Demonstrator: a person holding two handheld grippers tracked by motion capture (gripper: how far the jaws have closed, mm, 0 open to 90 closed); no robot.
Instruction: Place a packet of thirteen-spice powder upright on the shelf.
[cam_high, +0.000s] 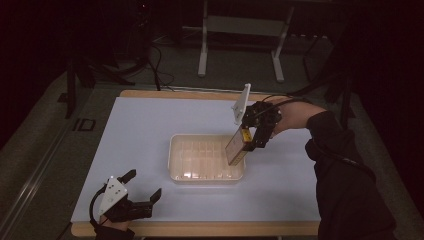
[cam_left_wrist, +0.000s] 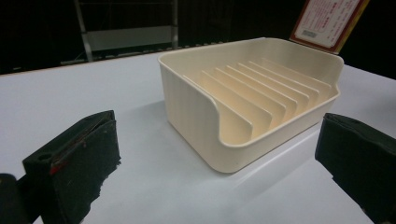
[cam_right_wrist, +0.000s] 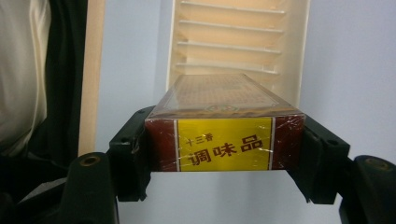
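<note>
**Wrapped seasoning box held over the slotted tray**

A dark room surrounds a white table (cam_high: 150, 130) with a wooden edge, and a cream slotted tray (cam_high: 207, 159) sits near its middle; every place below is given from that tray.

In the right gripper view the black pads (cam_right_wrist: 133, 154) press on the two narrow side faces of a seasoning box (cam_right_wrist: 224, 140), dark red with a yellow label and shiny film wrap. The right gripper (cam_high: 251, 141) is thus clamped on the box's near end, and in the high view the box (cam_high: 235, 147) hangs tilted over the tray's right end, its lower end dipping toward the dividers without clearly touching them. The hand and dark sleeve reach in from the tray's right.

The box looks light and stiff, a thin carton that would dent under a hard squeeze; the film likely makes it slippery. A grip across the narrow sides near one end, as here, seems sound, leaving the long body free to slide between two dividers.

The left gripper (cam_high: 145, 187) rests at the tray's near left, well apart from it, jaws spread wide with nothing between them; its own view looks across at the tray (cam_left_wrist: 196, 121) and the box's corner (cam_left_wrist: 327, 21) beyond the tray's far rim
</note>
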